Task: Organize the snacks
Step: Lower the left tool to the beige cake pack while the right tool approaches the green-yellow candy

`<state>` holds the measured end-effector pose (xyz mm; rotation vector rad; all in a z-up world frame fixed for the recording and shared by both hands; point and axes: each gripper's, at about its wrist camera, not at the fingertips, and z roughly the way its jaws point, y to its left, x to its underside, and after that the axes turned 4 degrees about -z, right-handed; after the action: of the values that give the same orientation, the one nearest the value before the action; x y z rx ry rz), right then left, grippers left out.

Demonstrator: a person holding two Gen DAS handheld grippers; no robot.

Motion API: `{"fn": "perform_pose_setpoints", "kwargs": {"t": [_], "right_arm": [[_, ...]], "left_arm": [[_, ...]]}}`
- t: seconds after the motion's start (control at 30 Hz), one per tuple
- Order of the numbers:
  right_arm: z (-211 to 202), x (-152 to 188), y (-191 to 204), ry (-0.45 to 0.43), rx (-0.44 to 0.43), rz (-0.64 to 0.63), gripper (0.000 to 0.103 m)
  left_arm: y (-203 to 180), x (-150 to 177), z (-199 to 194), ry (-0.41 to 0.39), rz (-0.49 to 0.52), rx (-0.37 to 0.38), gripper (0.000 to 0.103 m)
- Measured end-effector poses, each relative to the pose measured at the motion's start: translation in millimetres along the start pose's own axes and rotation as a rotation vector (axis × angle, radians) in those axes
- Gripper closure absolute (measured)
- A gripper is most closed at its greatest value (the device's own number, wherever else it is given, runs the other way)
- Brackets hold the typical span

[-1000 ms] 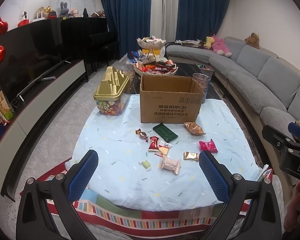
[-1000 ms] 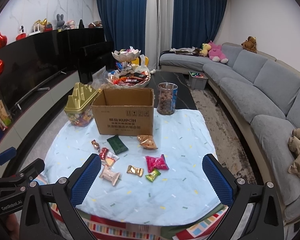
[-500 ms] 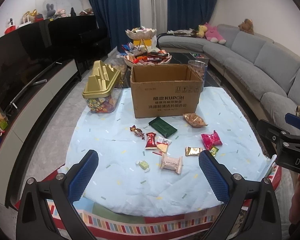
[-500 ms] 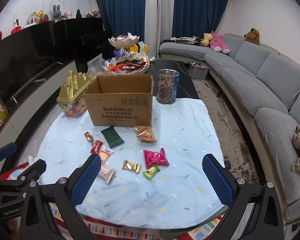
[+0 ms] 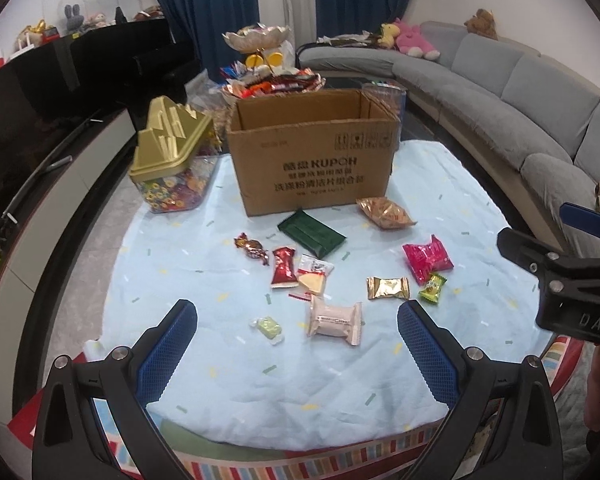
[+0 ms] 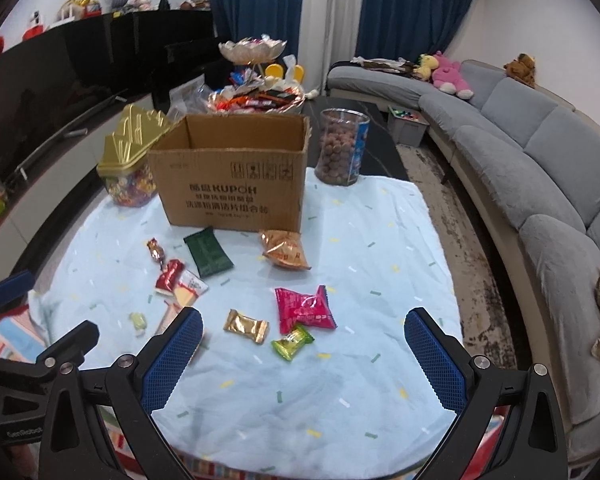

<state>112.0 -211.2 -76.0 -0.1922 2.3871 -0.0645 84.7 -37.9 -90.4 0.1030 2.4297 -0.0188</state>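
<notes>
Both grippers spread, empty. Pink packet looks light and crinkly; pinch its sealed edge.

Bare cloth right of snacks; cardboard box behind them.

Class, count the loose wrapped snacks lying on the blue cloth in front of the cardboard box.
10. Left: brown twist candy, red packet, white packet, pale green candy, pink-white pack. Middle: dark green pack, gold candy. Right: orange bag, magenta pack, lime candy.
</notes>
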Motion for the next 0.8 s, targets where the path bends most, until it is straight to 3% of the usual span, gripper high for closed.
{"fn": "perform_pose_setpoints", "kwargs": {"t": [0.27,0.4,0.73,0.8], "right_arm": [[32.0,11.4,4.8,0.015,-0.04,-0.109,0.003],[48.2,15.6,3.1,0.017,-0.054,-0.132,0.003],[92.9,31.3,1.2,0.045,-0.126,-0.189,0.013],[99.7,35.0,2.3,0.048,-0.136,-0.206,0.016]], "left_arm": [[-14.3,6.6,34.2,0.035,0.03,0.009,0.002],[-20.0,12.3,53.5,0.063,0.042,0.005,0.007],[-33.0,25.8,93.6,0.093,0.061,0.005,0.009],[-35.4,28.3,100.4,0.101,0.066,0.008,0.014]]}}
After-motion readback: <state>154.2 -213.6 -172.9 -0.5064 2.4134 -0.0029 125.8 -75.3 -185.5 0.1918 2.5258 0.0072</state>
